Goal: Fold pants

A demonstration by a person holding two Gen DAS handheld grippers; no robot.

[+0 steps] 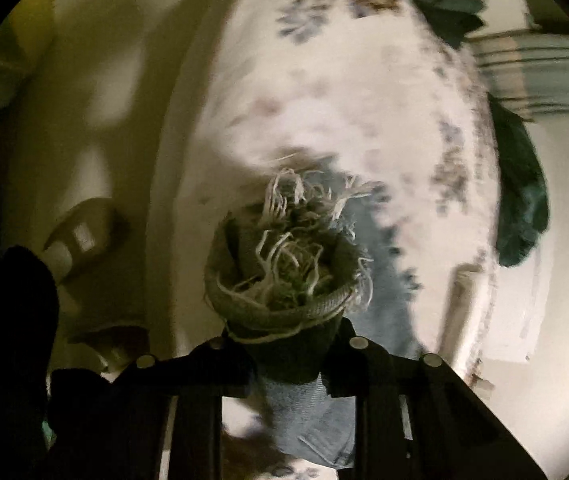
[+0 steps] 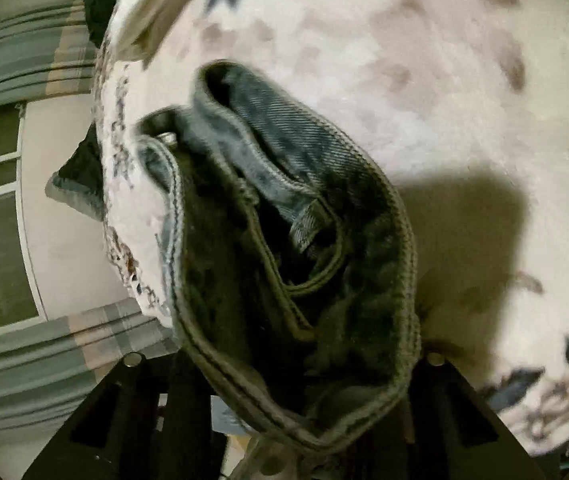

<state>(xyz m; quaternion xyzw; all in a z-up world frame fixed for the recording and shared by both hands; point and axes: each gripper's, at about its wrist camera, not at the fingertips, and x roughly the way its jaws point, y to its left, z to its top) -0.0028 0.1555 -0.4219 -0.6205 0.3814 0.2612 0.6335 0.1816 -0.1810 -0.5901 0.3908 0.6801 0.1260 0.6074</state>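
Pants (image 2: 284, 248) of faded blue denim are lifted off a bed (image 2: 424, 60) covered in a white floral spread, and I hold them at both ends. My left tool (image 1: 284, 344) is clamped on a bunched, frayed leg hem (image 1: 288, 256), its white threads splaying toward the camera, with more denim trailing down onto the spread below. My right tool (image 2: 284, 400) is closed on the thick stitched waistband (image 2: 400, 248), which gapes open so the dark inside and a belt loop show. Both views are blurred. Striped curtains (image 2: 24, 60) and dark green clothing (image 1: 524, 208) sit past the bed's edge. I judge this an early step: the pants are raised for laying out, not yet folded. Next, I would need to spread them flat on the bed, legs aligned, keeping both grips firm so the heavy denim does not slip.
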